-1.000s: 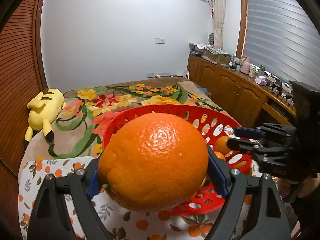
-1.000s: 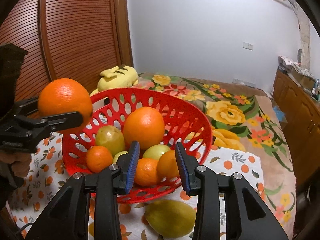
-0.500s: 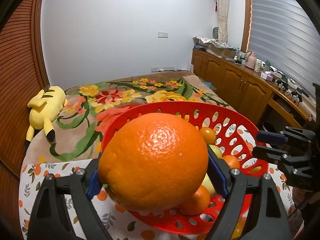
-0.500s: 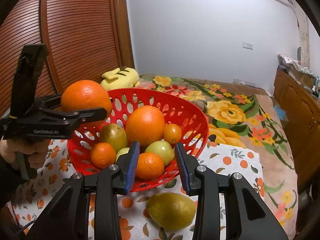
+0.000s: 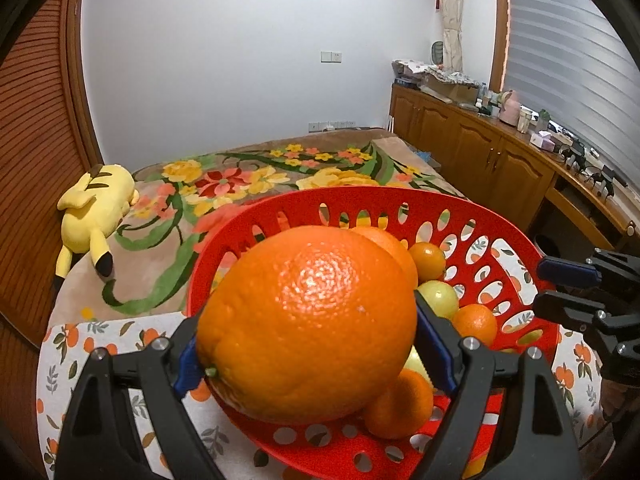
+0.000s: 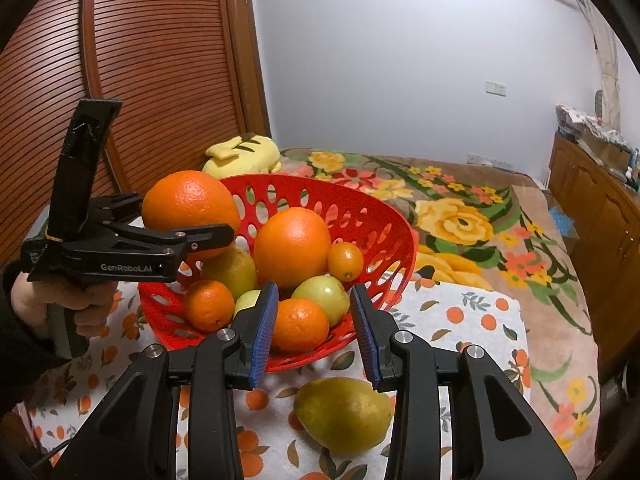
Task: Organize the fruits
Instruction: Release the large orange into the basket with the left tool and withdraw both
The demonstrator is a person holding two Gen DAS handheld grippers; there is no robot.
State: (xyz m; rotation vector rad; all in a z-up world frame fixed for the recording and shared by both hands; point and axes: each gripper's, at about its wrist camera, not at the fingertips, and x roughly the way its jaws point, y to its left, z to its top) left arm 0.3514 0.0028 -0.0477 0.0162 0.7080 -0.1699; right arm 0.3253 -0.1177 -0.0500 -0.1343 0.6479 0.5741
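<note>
**Orange held over the basket's near-left rim**

The left gripper (image 5: pixel 312 356) was clamped on a big orange (image 5: pixel 308 324), its blue pads pressed into both sides of the fruit. In the right wrist view the orange (image 6: pixel 191 205) hung above the left rim of the red basket (image 6: pixel 384 216), not yet down among the fruit. The basket stood on a tablecloth (image 6: pixel 472 320) printed with oranges, near its far edge. Inside lay another big orange (image 6: pixel 293 246), some smaller ones, a few green-yellow fruits and a kumquat (image 6: pixel 346 261). The right gripper (image 6: pixel 316 332) was empty, its fingers drawn in to a narrow gap with nothing between them, poised over the basket's near rim. A lemon (image 6: pixel 344 414) lay loose on the cloth just in front of the basket.

The pile was already heaped. If the orange were let go from up there, it would likely strike the other orange or the rim and roll off, perhaps out onto the cloth, or knock the kumquat loose. Releasing over the rim instead of the middle would cause the same. The lemon probably remained to be gathered.
</note>
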